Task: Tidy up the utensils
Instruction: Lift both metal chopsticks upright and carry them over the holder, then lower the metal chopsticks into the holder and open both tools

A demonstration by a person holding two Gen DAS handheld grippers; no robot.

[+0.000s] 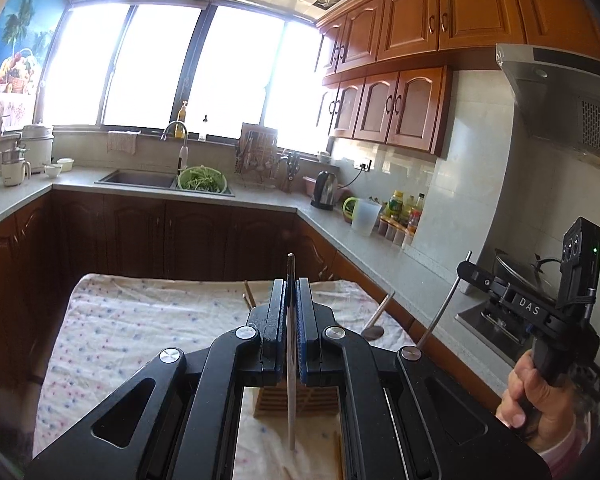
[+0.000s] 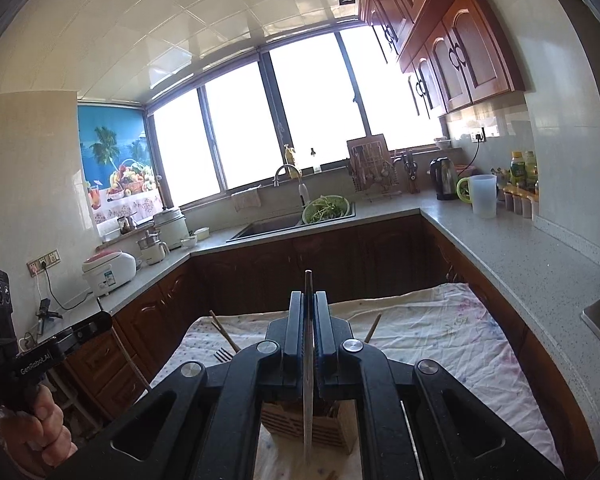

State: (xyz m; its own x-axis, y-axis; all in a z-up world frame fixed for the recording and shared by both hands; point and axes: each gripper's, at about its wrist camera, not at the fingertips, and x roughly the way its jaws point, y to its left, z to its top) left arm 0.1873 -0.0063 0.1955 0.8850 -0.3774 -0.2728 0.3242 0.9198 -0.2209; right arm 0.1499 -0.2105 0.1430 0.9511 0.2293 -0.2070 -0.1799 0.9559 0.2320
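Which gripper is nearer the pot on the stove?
Right. The right gripper hangs beside the pot; the left gripper is farther off, over the cloth-covered table.

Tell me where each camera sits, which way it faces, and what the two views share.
Left wrist: on the left gripper, facing the window; shut on a chopstick above the wooden holder; the person's right hand shows.
Right wrist: on the right gripper, facing the same window; shut on a metal utensil; the left hand shows.
Shared: holder, dotted cloth, sink, kettle.
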